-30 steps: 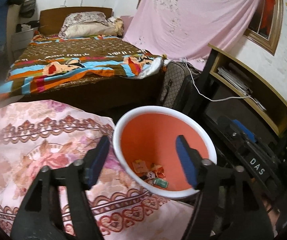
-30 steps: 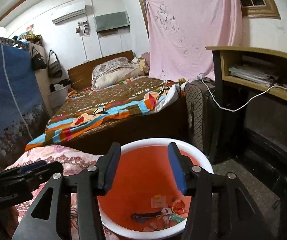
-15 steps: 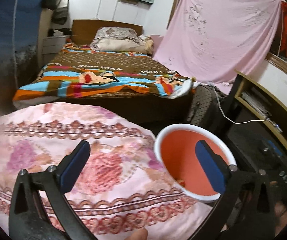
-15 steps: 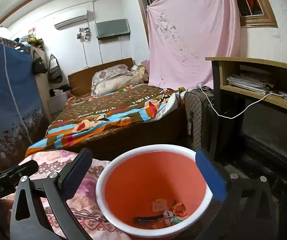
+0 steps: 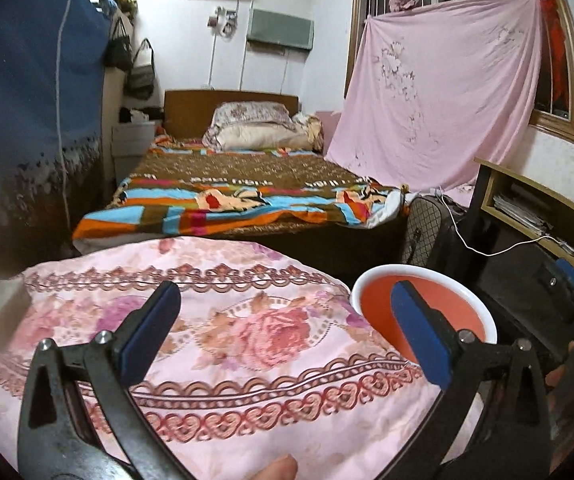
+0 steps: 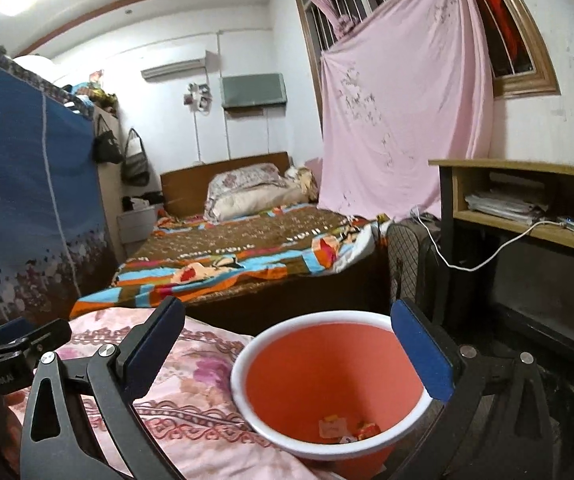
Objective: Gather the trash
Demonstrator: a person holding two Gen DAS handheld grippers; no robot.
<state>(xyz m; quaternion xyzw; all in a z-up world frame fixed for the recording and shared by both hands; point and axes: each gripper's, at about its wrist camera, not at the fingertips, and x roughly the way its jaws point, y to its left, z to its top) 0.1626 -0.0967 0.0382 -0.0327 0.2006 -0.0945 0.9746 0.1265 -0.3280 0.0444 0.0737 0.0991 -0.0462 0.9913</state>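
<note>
While both tools stand spread with nothing between their blue pads, the left tool point(image 5: 283, 332) hangs over a pink floral cloth point(image 5: 247, 336) and the right tool point(image 6: 287, 344) frames the orange bin point(image 6: 327, 376), where a few crumpled wrappers point(image 6: 347, 428) lie at the bottom. No loose trash shows on the cloth, so a hasty pinch here would likely gather soft, wrinkling fabric instead of litter. The bin, a smooth round plastic tub with a white rim, sits touching the cloth's edge and looks light; a knock from the hard black tool arm at its lip could tip it and spill what has been collected. Just beyond, a white cable point(image 6: 483, 260) droops from a wooden shelf point(image 6: 527, 236) near a quilted dark case point(image 6: 407, 256), a possible snag for a wide swing. Farther off, a bed point(image 6: 247, 264) carries a striped, matte blanket and plump pillows, and a thin pink sheet point(image 6: 399, 120) hangs over the barred window.
</note>
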